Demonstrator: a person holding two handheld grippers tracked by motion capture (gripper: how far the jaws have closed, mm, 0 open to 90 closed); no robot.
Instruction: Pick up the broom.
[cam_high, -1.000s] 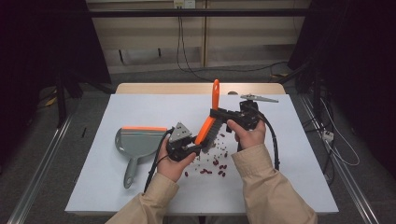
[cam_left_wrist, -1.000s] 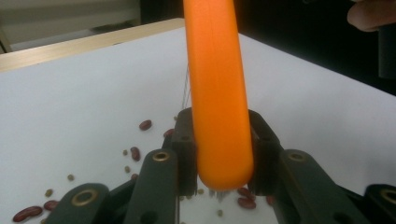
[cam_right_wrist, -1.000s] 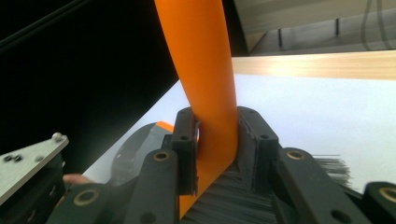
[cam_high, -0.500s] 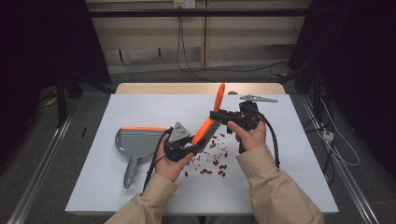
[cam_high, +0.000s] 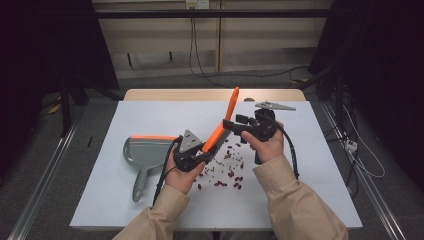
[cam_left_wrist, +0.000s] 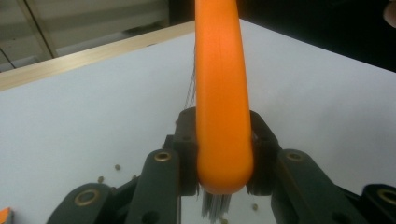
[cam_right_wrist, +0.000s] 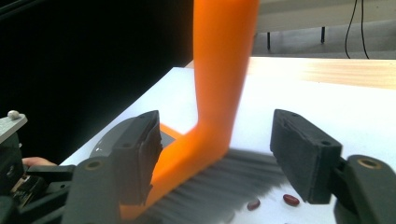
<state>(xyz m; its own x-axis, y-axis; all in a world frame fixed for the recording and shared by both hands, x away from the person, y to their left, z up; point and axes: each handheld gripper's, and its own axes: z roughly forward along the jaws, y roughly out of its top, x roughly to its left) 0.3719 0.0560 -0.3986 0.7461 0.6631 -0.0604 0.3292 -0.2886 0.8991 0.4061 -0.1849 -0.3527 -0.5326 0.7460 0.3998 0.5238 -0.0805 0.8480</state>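
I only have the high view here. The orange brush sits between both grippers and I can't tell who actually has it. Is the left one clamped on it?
Observer: Yes. In the left gripper view the left gripper is shut on the orange brush, one jaw on each side of its rounded end.
Operator: And the right one?
Observer: The right gripper is open. Its jaws stand wide either side of the brush, with a clear gap at the far jaw.
Operator: Are the bristles on the table?
Observer: The grey bristles hang just above the white table, with two red beans lying past them.
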